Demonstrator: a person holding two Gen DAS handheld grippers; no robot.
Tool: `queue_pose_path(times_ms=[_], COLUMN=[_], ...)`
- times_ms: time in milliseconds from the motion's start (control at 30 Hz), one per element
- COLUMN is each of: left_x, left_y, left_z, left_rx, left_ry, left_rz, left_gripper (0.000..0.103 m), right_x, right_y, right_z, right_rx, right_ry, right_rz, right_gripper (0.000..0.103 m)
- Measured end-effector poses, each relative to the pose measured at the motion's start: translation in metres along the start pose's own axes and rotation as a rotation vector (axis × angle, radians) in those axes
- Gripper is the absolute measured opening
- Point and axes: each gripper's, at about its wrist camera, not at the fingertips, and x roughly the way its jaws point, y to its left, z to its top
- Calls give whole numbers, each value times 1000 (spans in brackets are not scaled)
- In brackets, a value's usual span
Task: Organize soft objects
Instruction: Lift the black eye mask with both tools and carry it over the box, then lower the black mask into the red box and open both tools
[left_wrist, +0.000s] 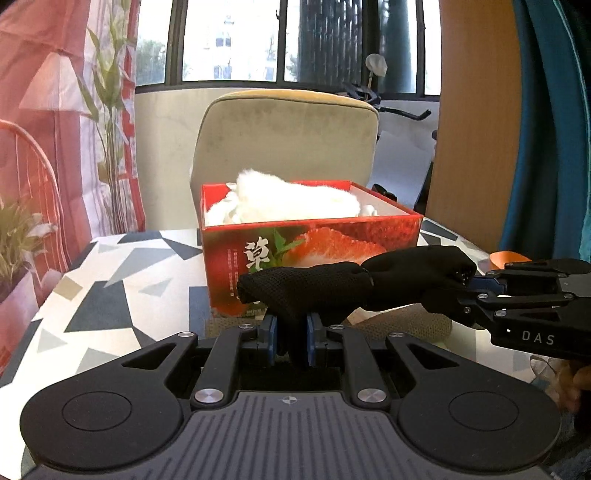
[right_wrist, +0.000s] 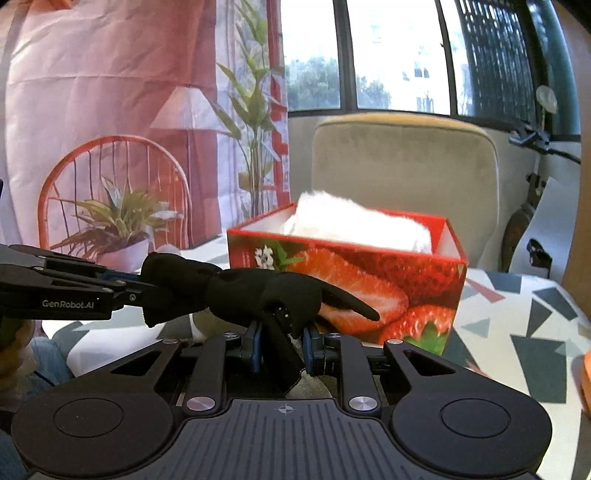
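A black glove (left_wrist: 354, 284) hangs stretched between my two grippers, just above the table in front of a red strawberry-print box (left_wrist: 314, 254). My left gripper (left_wrist: 291, 326) is shut on the glove's mesh cuff end. My right gripper (left_wrist: 466, 283) comes in from the right, shut on the other end. In the right wrist view the glove (right_wrist: 251, 295) crosses the frame, my right gripper (right_wrist: 282, 338) pinches it with one glove finger pointing at the box (right_wrist: 369, 280), and my left gripper (right_wrist: 142, 286) holds its far end. A white fluffy item (left_wrist: 295, 201) fills the box.
The table (left_wrist: 110, 280) has a grey, black and white geometric cloth. A beige knitted piece (left_wrist: 410, 325) lies under the glove. A beige armchair (left_wrist: 291, 136) stands behind the box. An orange object (left_wrist: 508, 258) sits at the table's right edge. A printed curtain (right_wrist: 110, 110) hangs left.
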Motion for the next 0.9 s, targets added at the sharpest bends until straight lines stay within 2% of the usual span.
queue_pose_path(times_ms=[467, 667, 900], left_x=[6, 11, 46], left_y=[3, 7, 21], left_z=[2, 43, 107], left_rx=[-12, 17, 6], left_ry=[43, 13, 51], left_rz=[-7, -28, -95], left_gripper=[17, 17, 17], right_x=[5, 11, 37], right_y=[-1, -13, -50], right_z=[-2, 27, 85], right_rx=[10, 11, 53], right_ry=[38, 13, 23], right_rz=[1, 1, 2], right_gripper=[19, 19, 20])
